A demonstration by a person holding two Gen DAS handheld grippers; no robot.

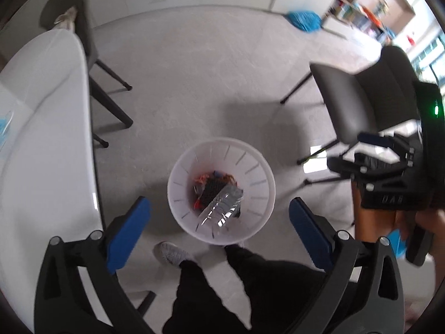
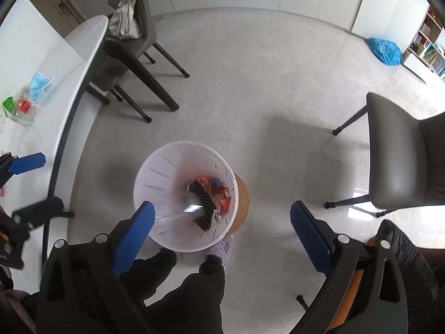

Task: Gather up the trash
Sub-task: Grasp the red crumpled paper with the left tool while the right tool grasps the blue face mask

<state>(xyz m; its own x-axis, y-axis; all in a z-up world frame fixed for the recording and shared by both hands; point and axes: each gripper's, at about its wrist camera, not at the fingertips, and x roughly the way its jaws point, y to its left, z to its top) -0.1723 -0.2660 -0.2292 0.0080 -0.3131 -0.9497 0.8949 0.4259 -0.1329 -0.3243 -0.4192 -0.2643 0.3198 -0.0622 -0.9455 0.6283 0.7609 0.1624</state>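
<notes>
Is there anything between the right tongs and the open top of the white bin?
Nothing visible. The right tongs hang open above the white bin, whose top is uncovered, with a clear wrapper and a black mesh piece already inside.

A pale floor [image 2: 222, 83] carries a white bin [image 2: 155, 172], two chairs [image 2: 395, 161] and a blue bag [image 2: 385, 50].
</notes>
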